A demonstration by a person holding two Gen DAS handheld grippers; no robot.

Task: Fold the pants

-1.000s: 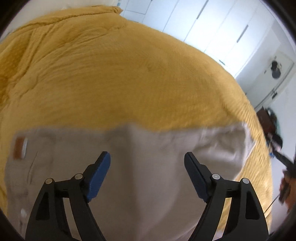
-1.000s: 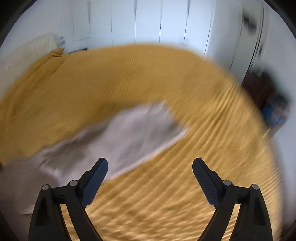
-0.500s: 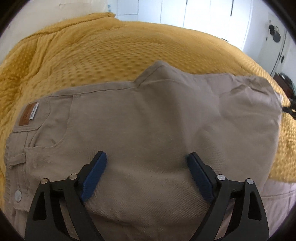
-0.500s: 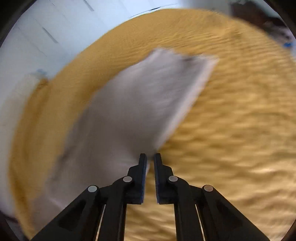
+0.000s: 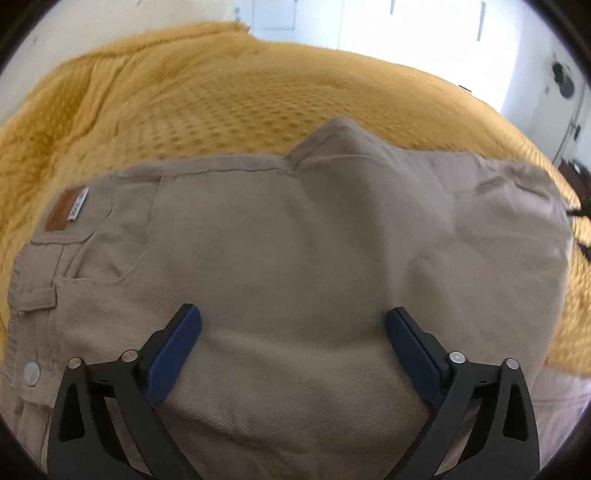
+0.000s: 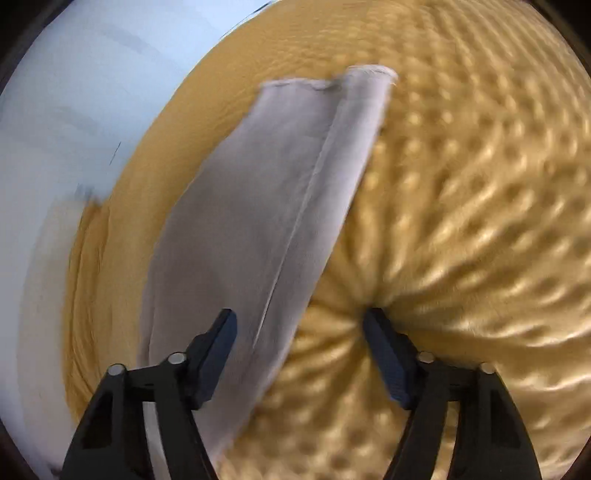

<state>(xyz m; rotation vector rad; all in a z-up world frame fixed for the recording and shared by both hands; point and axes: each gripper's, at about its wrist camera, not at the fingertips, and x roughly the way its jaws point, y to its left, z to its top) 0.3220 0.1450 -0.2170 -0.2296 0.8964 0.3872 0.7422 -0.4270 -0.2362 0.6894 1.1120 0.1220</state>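
The beige pants (image 5: 295, 258) lie on the yellow bedspread (image 5: 221, 103), waist end with its leather patch (image 5: 61, 210) at centre left. The left gripper (image 5: 291, 343) hovers over them, jaws opening wide, holding nothing. The right gripper (image 6: 299, 347), jaws opening, straddles the leg's (image 6: 266, 206) edge without gripping.

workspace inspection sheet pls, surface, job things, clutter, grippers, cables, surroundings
surface: mustard textured bedspread, rumpled at far left.
job's things: beige pants lying flat, leather patch at waistband; pant legs stacked, hems far end.
clutter: nothing seen on the bed.
grippers: left gripper jaws opening over the seat, nothing pinched; right gripper jaws opening at the leg's edge, view blurred.
cables: nothing seen.
surroundings: white wardrobe doors.
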